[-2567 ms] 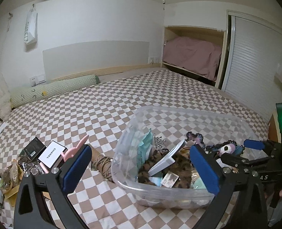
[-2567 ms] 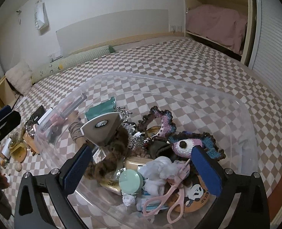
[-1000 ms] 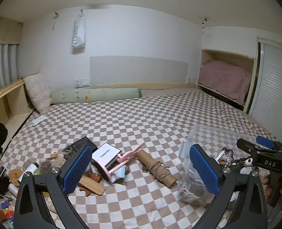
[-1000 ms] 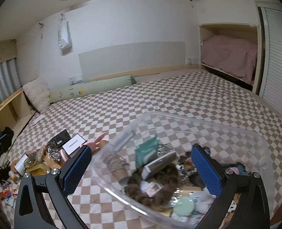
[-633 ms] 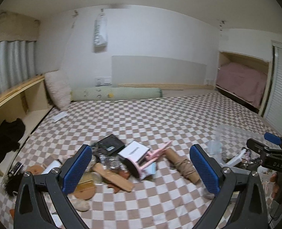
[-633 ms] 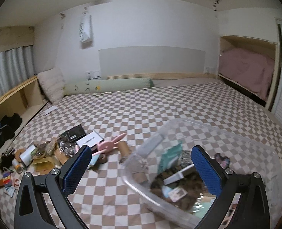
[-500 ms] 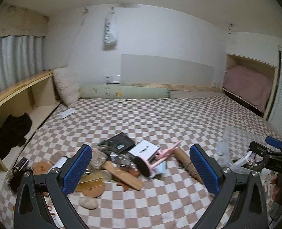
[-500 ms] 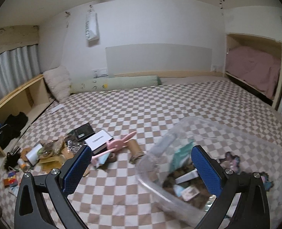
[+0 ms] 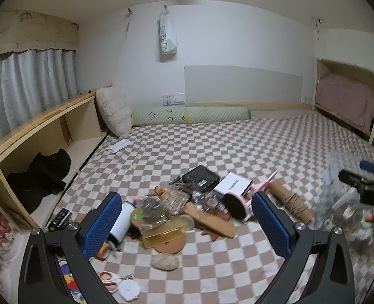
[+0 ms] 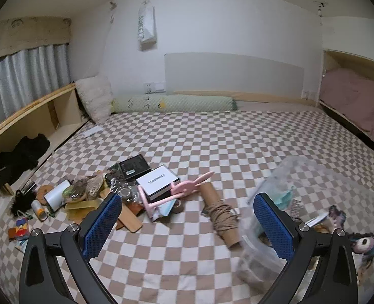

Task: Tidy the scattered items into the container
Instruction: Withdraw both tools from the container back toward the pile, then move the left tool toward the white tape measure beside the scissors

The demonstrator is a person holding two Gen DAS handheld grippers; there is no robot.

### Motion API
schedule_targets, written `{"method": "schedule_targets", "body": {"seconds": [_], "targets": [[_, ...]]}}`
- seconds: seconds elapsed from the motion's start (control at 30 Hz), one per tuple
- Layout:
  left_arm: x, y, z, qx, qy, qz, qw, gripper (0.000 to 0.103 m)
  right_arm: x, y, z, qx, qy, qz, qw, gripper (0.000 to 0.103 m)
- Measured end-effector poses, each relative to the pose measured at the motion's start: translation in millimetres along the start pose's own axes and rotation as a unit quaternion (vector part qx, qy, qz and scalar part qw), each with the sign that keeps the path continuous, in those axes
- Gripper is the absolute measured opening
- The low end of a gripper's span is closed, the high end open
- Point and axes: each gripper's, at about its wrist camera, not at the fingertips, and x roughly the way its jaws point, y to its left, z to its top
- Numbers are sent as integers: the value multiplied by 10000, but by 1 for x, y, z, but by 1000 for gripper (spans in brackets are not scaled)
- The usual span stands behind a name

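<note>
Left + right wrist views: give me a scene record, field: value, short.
surface: checkered bedspread
container: clear plastic bin, at right, blurred, already holding items
left gripper: jaws open, empty, over the pile
right gripper: jaws open, empty, between pile and bin
loose pile: white Chanel box, black box, pink bunny-shaped stand, wooden paddle
nearest bin: cardboard tube wrapped in twine
near edge: orange-handled scissors, stone
</note>
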Motion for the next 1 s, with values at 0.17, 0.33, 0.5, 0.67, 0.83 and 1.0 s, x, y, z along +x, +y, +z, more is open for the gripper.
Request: {"method": "schedule_targets", "body": {"seconds": [0.17, 0.33, 0.5, 0.67, 0.83, 1.0], "targets": [[4, 21, -17, 249, 182, 154, 9994, 103, 16, 33, -4, -298, 258, 290, 9988, 103], [15, 43, -39, 403, 559, 313, 9971, 103, 34, 65, -11, -585, 596, 405, 9957, 103], [31, 60, -64, 472, 1011, 394, 9930, 103, 55, 90, -22, -738, 982, 562, 9908, 103], [54, 77, -91, 308, 1738, 243, 9840, 103, 69, 113, -33, -1010, 1314, 755, 9833, 103], [81, 96, -125, -166, 2554, -38, 9667, 103, 76, 129, -42, -1264, 1472, 923, 9766, 103], [105, 107, -153, -606, 3210, -142, 9450, 103, 89, 134, -50, -1101, 1801, 1135, 9709, 103]]}}
